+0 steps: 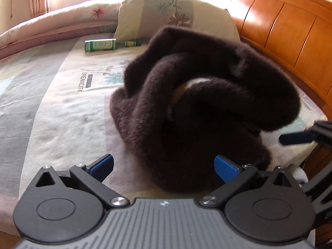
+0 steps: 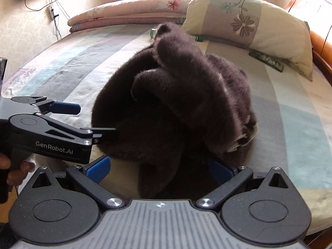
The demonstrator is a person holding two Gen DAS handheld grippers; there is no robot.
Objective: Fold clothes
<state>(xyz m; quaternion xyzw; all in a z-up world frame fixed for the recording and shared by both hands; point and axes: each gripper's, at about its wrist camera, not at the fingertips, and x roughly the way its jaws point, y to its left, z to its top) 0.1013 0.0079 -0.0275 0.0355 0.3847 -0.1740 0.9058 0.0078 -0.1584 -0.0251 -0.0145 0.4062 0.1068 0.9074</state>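
- Bed [image 2: 290, 114]: striped sheet in grey, cream and pale blue covers the surface in both views; wooden headboard [image 1: 280, 20] runs along the right side in the left wrist view.
- Rolled quilt [image 2: 128, 8]: pink floral, lies along the far edge of the bed under the window.
- Pillow [image 2: 249, 20]: cream and grey with flower print, propped at the head end, beyond the garment.
- Fuzzy dark brown garment [image 1: 197, 103]: crumpled in a heap mid-bed, unfolded, thick rolls overlapping each other; a small patch of white and orange shows inside the folds. Lies directly in front of both grippers.
- Left gripper [image 1: 164, 166]: blue-padded fingers spread wide, the near edge of the heap lying between them; nothing pinched. In the right wrist view it enters from the left, one fingertip touching the heap's side.
- Right gripper [image 2: 159, 168]: fingers spread wide, fabric lying between them, right pad partly hidden by fur; not pinching.
- Hand [image 2: 12, 170]: grips the left gripper's handle, low at left edge.
- Green bottle [image 1: 110, 44]: lies on its side beside the pillow, apart from the garment.
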